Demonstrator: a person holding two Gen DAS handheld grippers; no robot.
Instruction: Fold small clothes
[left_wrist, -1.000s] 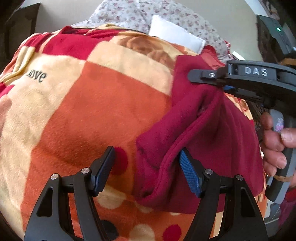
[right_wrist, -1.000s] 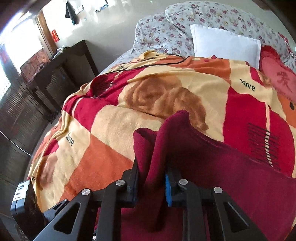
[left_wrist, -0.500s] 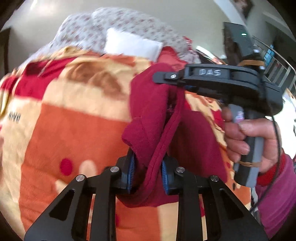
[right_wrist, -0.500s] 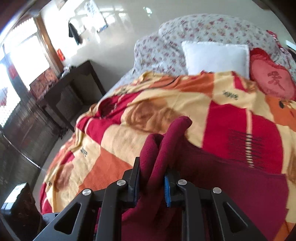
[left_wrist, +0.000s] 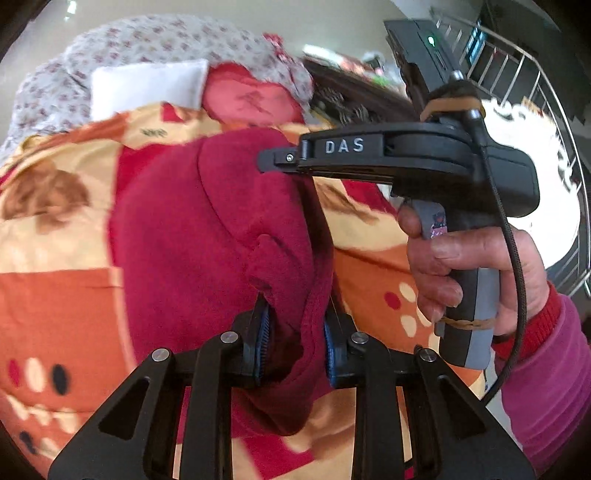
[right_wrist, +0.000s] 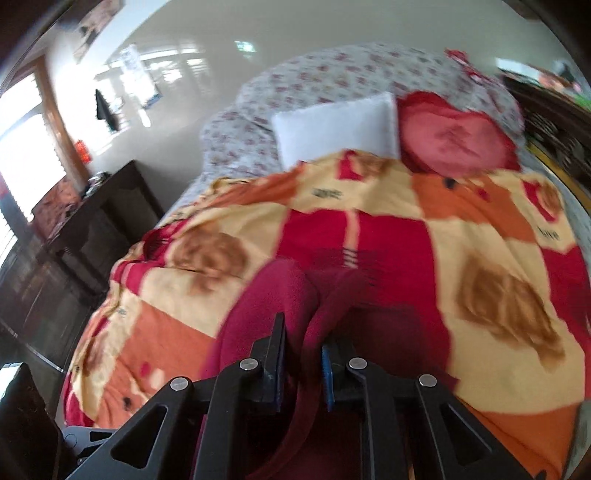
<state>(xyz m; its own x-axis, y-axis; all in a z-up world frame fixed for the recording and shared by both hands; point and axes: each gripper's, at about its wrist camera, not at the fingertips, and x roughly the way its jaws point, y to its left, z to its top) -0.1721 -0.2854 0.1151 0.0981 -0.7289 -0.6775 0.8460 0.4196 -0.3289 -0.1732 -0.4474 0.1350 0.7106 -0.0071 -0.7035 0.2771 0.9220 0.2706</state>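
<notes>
Midair above a bed, a dark red fleece garment (left_wrist: 207, 236) hangs bunched between two handheld grippers, both clamped on its cloth. Seen from the left wrist, the left gripper (left_wrist: 295, 350) pinches a thick fold at 6 o'clock between its blue-padded fingers (left_wrist: 263, 343), having just closed on the fabric; the garment rises from there toward 12 o'clock, its long axis running roughly up the picture. At 2 o'clock the right gripper (left_wrist: 271, 162) (the one lettered DAS) bites the upper edge of the same cloth, a person's right hand (left_wrist: 476, 273) wrapped round its grey handle, a magenta sleeve (left_wrist: 546, 384) with a red cuff behind it. From the right wrist, the right gripper (right_wrist: 303, 354) squeezes a narrow ridge of fleece (right_wrist: 280, 291), its jaws having just tightened further. Below lies an orange, red and cream patterned blanket (right_wrist: 480, 236), with a white pillow (right_wrist: 336, 125) and a red heart cushion (right_wrist: 454, 136) at 12 o'clock. Both views are motion-blurred.
</notes>
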